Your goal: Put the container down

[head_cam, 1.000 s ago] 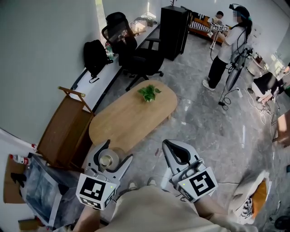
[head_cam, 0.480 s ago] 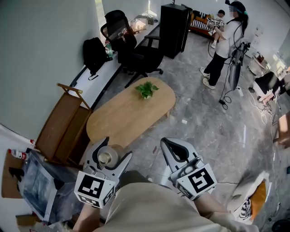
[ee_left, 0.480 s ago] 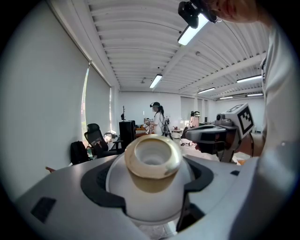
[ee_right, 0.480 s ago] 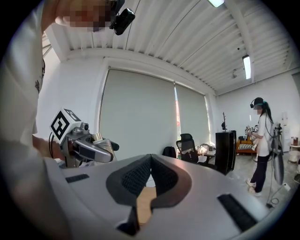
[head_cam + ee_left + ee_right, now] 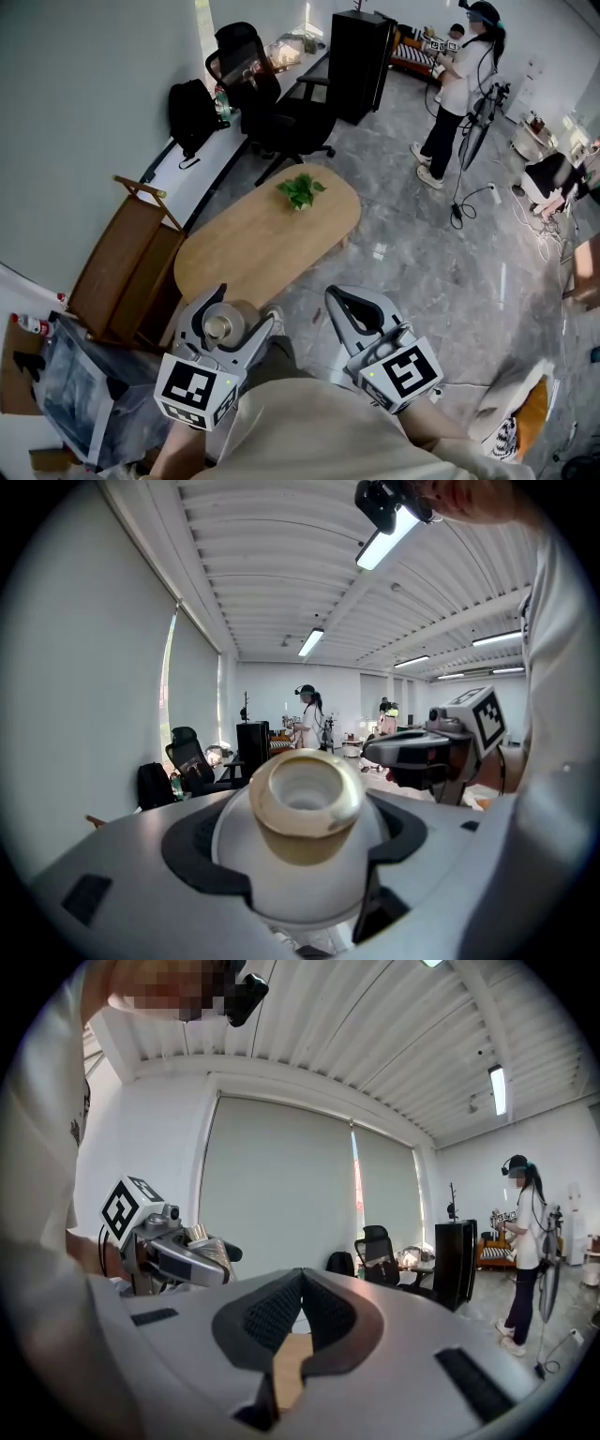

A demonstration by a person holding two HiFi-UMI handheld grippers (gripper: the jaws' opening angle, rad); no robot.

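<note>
A white round container [image 5: 222, 327] with a tan rim sits upright between the jaws of my left gripper [image 5: 240, 315], which is shut on it. In the left gripper view the container [image 5: 302, 829] fills the middle, its open mouth facing the camera, with dark pads pressed on both sides. The gripper holds it in the air just off the near end of the oval wooden table [image 5: 246, 251]. My right gripper [image 5: 338, 299] hangs to the right over the grey floor. Its jaws are shut with nothing between them, and they meet at the tip in the right gripper view [image 5: 301, 1278].
A small potted plant [image 5: 300, 190] stands at the table's far end. A tilted wooden frame [image 5: 122, 272] lies left of the table, a black office chair [image 5: 281, 117] and a black cabinet [image 5: 361, 61] behind it. A person [image 5: 457, 86] stands at the back right beside cables.
Both grippers have drifted slightly toward the near end of the table, the left still holding the container. The person at the back has stepped farther away.
</note>
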